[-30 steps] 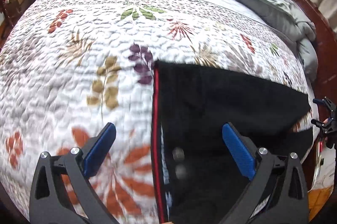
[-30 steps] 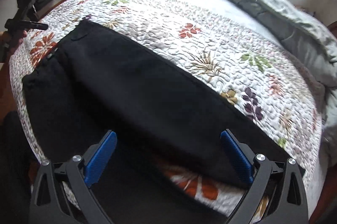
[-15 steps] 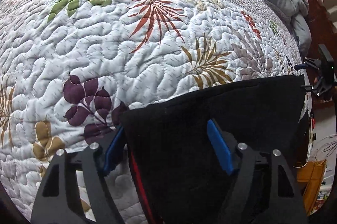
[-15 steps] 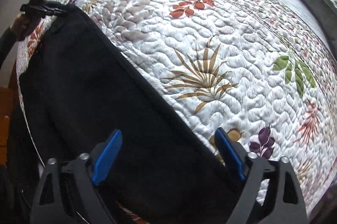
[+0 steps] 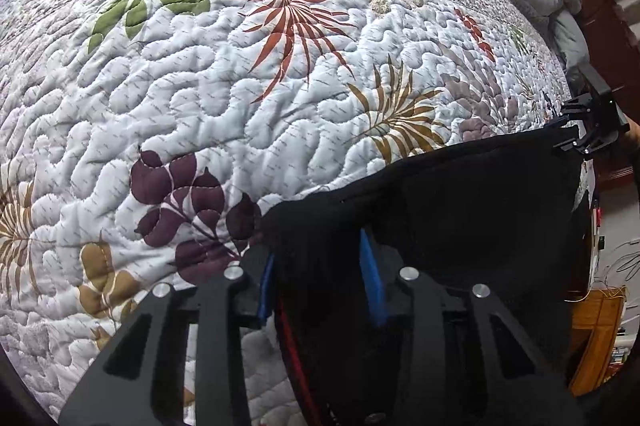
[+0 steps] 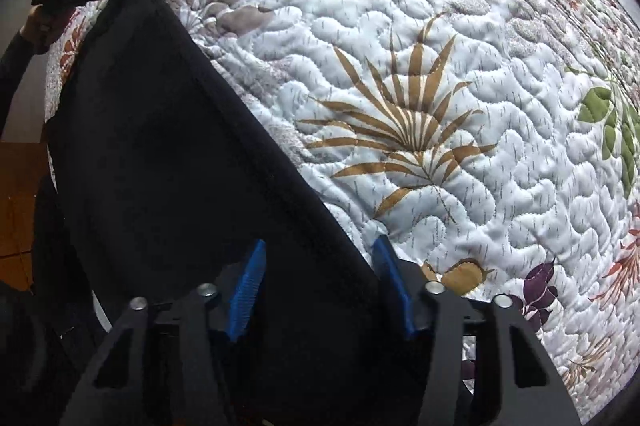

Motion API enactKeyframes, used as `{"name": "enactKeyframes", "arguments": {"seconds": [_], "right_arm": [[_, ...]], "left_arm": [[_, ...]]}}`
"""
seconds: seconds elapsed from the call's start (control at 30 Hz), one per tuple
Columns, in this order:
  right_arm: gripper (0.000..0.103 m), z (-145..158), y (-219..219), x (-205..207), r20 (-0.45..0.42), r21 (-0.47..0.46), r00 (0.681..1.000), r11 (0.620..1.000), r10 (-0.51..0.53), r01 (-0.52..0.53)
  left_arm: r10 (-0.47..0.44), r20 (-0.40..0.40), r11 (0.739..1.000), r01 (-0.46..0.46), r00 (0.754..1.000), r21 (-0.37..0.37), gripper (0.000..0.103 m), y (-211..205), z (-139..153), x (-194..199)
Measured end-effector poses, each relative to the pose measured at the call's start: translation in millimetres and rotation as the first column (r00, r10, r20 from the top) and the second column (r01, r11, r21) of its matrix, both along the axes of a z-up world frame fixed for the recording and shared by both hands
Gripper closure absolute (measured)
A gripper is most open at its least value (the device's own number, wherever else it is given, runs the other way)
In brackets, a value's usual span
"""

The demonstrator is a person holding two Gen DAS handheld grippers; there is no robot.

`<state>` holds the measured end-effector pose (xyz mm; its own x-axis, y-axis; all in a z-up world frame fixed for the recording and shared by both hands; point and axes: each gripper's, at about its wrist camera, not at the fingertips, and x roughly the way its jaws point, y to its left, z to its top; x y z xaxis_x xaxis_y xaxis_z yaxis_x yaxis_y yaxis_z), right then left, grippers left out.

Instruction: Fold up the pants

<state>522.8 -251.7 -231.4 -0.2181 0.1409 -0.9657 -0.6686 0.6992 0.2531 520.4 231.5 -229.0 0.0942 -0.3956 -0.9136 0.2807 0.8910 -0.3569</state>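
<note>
Left jaws: closing now in my left gripper point(image 5: 320, 278) at the bottom centre of the left wrist view, with a bunched corner of the black pants point(image 5: 460, 209) between my blue pads point(image 5: 370, 278); whether they are biting yet, I cannot tell.
Right jaws: also closing in my right gripper point(image 6: 320, 282), bottom centre of the right wrist view, straddling the pants' long edge; cloth is between the pads, which are standing further apart than the left pair.
Pants: lying flat on the quilt point(image 5: 240, 85), filling the lower right of the left view and the lower left of the right view; a red stripe point(image 5: 294, 354) is showing at the bottom by my left pad.
Other end: each view is showing my opposite gripper at the far corner, at the right edge on the left view, the upper left on the right.
Why so: I am taking both ends of one edge, I judge, so the cloth is lifting evenly and folding over without sagging.
Risk: the thick edge is possibly slipping from the wider pair.
</note>
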Motion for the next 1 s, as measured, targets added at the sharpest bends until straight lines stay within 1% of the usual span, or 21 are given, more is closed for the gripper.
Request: {"name": "enactKeyframes", "arguments": {"seconds": [0.03,0.07,0.1,0.13,0.23,0.37,0.43,0.47,0.57,0.6,0.7,0.77,0.8,0.87,0.9,0.93,1.0], "right_arm": [[0.079,3.0,-2.8,-0.9,0.013,-0.012,1.0,1.0,0.006,-0.006],[0.095,6.2,-5.1,-3.0,0.023,-0.022,1.0,1.0,0.008,-0.008],[0.097,10.4,-9.5,-6.9,0.03,-0.02,0.999,1.0,0.011,-0.011],[0.097,16.8,-12.4,-11.9,0.044,-0.015,0.999,1.0,0.012,-0.011],[0.098,38.2,-15.6,-28.7,0.083,-0.013,0.996,1.0,0.02,-0.019],[0.098,74.0,-21.0,-52.2,0.141,-0.008,0.99,1.0,0.027,-0.026],[0.098,98.1,-26.4,-67.4,0.189,-0.001,0.982,1.0,0.016,-0.016],[0.098,108.6,-28.4,-73.1,0.205,0.002,0.979,1.0,0.013,-0.014],[0.098,140.4,-30.1,-106.7,0.274,0.017,0.962,1.0,0.005,-0.01],[0.098,139.9,-24.5,-113.9,0.289,0.017,0.957,1.0,0.005,-0.01],[0.098,152.8,-14.4,-148.3,0.364,0.014,0.931,1.0,-0.007,0.003],[0.098,158.0,-12.1,-177.7,0.422,0.008,0.906,1.0,-0.012,0.009],[0.098,155.5,-9.7,-185.4,0.443,0.001,0.897,1.0,-0.009,0.009],[0.098,154.2,-3.8,-217.7,0.498,-0.023,0.867,1.0,-0.001,0.015],[0.098,154.2,-3.0,-227.5,0.521,-0.03,0.854,0.999,0.001,0.018],[0.098,152.5,-0.9,-240.7,0.552,-0.045,0.834,0.999,0.006,0.022],[0.098,144.1,3.9,-265.7,0.594,-0.078,0.804,0.997,0.026,0.025]], "left_arm": [[0.006,0.004,1.0,-0.006,1.0,-0.008,0.075,0.4,3.0,-1.1],[0.003,0.014,1.0,-0.003,1.0,-0.009,0.077,-0.9,6.9,-2.7],[0.0,0.026,1.0,0.001,1.0,-0.008,0.08,-2.3,10.4,-4.8],[-0.004,0.042,1.0,0.004,0.999,-0.009,0.082,-4.4,16.4,-7.7],[-0.006,0.078,1.0,0.006,0.997,-0.011,0.085,-5.4,32.5,-16.9],[-0.024,0.158,1.0,0.027,0.987,-0.015,0.086,-7.1,70.0,-39.4],[-0.028,0.194,0.999,0.033,0.981,-0.02,0.086,-5.4,86.8,-51.5],[-0.026,0.218,0.999,0.033,0.976,-0.029,0.086,-3.8,97.0,-60.1],[-0.023,0.272,0.997,0.041,0.962,-0.064,0.086,-0.1,120.8,-89.6],[-0.022,0.283,0.996,0.045,0.959,-0.073,0.086,-0.4,125.3,-98.4],[-0.014,0.318,0.992,0.052,0.948,-0.111,0.086,4.7,138.7,-133.0],[-0.004,0.34,0.99,0.051,0.94,-0.13,0.086,8.0,144.4,-157.9],[0.002,0.346,0.989,0.05,0.938,-0.141,0.086,9.8,145.4,-171.2],[0.007,0.357,0.987,0.05,0.934,-0.152,0.086,13.0,144.5,-195.2],[0.004,0.365,0.989,0.051,0.931,-0.139,0.086,13.4,142.7,-209.2],[-0.009,0.38,0.993,0.053,0.925,-0.106,0.085,12.0,140.3,-221.8],[-0.025,0.394,0.996,0.057,0.919,-0.07,0.085,13.7,134.4,-243.2]]}}
